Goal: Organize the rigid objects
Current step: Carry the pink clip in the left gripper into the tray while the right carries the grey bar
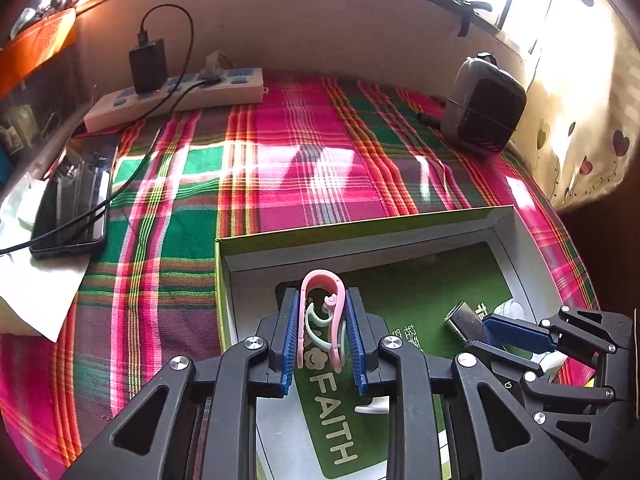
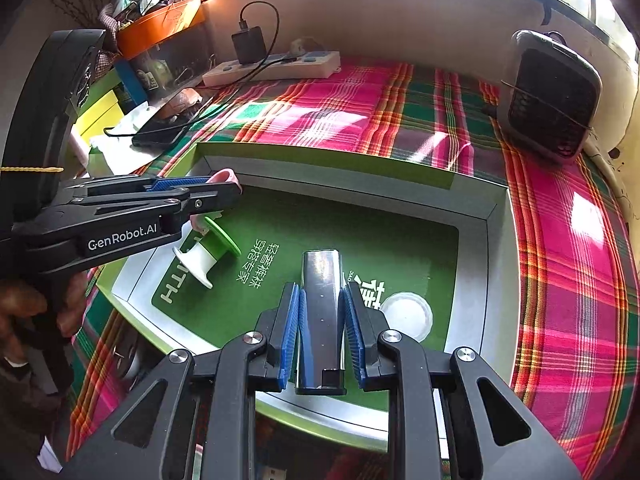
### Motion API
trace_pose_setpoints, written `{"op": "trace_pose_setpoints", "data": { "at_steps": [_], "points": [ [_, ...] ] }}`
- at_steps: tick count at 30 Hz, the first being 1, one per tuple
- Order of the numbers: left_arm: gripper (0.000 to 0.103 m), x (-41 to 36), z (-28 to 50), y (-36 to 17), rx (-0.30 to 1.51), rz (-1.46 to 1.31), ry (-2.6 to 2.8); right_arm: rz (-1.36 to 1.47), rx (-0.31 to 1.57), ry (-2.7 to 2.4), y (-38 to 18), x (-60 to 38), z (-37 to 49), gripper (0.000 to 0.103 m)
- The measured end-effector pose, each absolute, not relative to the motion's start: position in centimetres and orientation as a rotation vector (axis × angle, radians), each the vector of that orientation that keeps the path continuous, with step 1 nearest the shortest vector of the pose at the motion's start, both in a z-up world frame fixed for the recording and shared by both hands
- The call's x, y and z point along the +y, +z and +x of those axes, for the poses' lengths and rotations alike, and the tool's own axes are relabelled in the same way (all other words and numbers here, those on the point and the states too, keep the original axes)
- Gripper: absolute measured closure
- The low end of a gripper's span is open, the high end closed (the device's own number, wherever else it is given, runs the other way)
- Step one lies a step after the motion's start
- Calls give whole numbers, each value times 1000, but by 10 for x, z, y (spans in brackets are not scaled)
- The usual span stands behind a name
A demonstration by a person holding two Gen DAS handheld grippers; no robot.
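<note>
Left wrist view shows the left gripper [image 1: 322, 336] with its fingers clamped on a pink clip [image 1: 323, 312], the bent plastic kind, with a pale green clip tucked inside it. It hangs over the near left part of the green box lid [image 1: 360, 236], which sits on the plaid cloth [image 1: 280, 152]. Right wrist view shows the right gripper [image 2: 322, 332] with its fingers clamped on a shiny metal case [image 2: 320, 312], held over the middle of the same box lid. A white and green spool [image 2: 208, 256] lies inside on the left, and a white round lid [image 2: 408, 314] lies on the right.

I think the clip is light and bendy, so a soft squeeze on its two long sides is best. The metal case looks hard, smooth and maybe slippery, so hold it on its flat sides, near the middle, and set it down gently
</note>
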State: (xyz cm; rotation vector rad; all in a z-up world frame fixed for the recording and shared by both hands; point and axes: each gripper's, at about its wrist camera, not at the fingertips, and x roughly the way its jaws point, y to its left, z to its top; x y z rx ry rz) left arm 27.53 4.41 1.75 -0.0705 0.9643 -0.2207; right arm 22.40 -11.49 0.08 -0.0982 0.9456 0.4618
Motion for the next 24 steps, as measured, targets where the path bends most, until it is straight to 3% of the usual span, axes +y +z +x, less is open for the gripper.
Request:
{"op": "trace_pose_setpoints", "data": {
  "at_steps": [24],
  "points": [
    [81, 42, 276, 18, 963, -49, -210, -82, 937, 456, -3, -117, 223, 79]
  ]
}}
